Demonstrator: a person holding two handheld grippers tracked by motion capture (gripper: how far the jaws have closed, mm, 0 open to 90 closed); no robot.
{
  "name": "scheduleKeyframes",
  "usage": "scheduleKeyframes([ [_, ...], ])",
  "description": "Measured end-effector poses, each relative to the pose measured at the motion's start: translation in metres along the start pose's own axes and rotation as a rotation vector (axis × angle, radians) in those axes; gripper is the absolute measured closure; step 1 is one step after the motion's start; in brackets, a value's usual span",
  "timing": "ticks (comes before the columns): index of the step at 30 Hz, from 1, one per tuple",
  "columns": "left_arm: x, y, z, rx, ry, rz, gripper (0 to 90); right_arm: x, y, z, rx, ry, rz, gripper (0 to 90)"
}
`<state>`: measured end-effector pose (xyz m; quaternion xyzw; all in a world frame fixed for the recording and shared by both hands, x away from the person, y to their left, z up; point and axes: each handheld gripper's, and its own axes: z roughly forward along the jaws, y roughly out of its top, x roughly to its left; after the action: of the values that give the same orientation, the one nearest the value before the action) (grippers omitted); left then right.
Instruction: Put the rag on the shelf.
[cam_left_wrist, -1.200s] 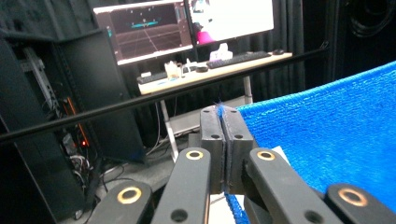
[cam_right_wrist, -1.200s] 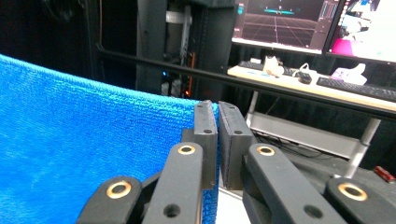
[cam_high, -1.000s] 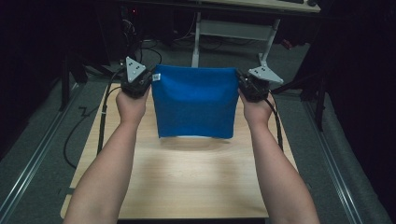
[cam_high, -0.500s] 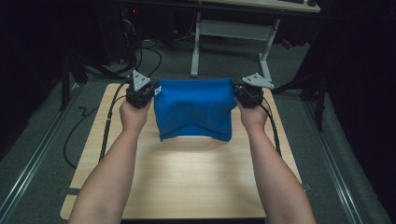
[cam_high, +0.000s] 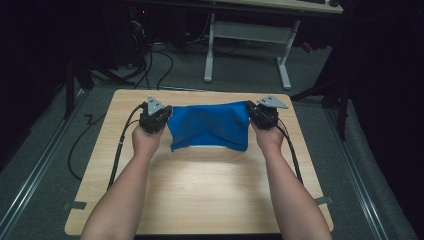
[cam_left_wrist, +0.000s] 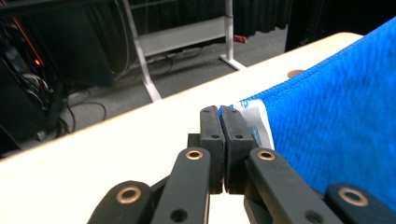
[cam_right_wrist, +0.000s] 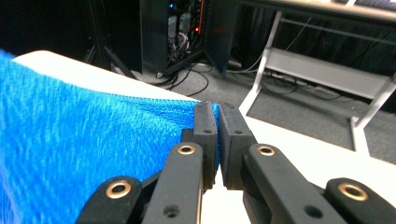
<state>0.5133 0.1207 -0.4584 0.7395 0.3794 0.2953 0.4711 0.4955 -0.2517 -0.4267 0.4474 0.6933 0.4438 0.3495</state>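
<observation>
Left gripper view: blue cloth's corner apparently pinched between closed jaws.

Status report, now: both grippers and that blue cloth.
Left gripper shut on blue cloth corner, white tag at the pads. Right gripper shut on opposite corner. Cloth stretched between them over wooden table. Nothing in the way.

The high view looks forward and down on the whole wooden table from the person's side, while each gripper view sits low and close above that table, sharing with it the blue cloth and the white desk frame beyond the table.
</observation>
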Motion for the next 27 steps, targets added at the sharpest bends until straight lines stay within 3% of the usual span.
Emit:
scheduleKeyframes([
  [7,-0.005,-0.021,0.001,0.019,-0.025,-0.027,89.1,0.007,-0.017,0.005,0.024,0.02,0.002,87.1],
  [16,-0.01,-0.035,0.004,0.05,-0.054,-0.04,89.1,0.007,-0.035,0.006,0.051,0.033,0.026,87.0],
  [20,-0.013,-0.044,0.005,0.071,-0.06,-0.038,89.1,0.008,-0.042,0.006,0.048,0.034,0.031,86.9],
  [27,-0.02,-0.056,0.003,0.09,-0.073,-0.024,89.1,0.009,-0.059,0.009,0.093,0.036,0.042,86.8],
])
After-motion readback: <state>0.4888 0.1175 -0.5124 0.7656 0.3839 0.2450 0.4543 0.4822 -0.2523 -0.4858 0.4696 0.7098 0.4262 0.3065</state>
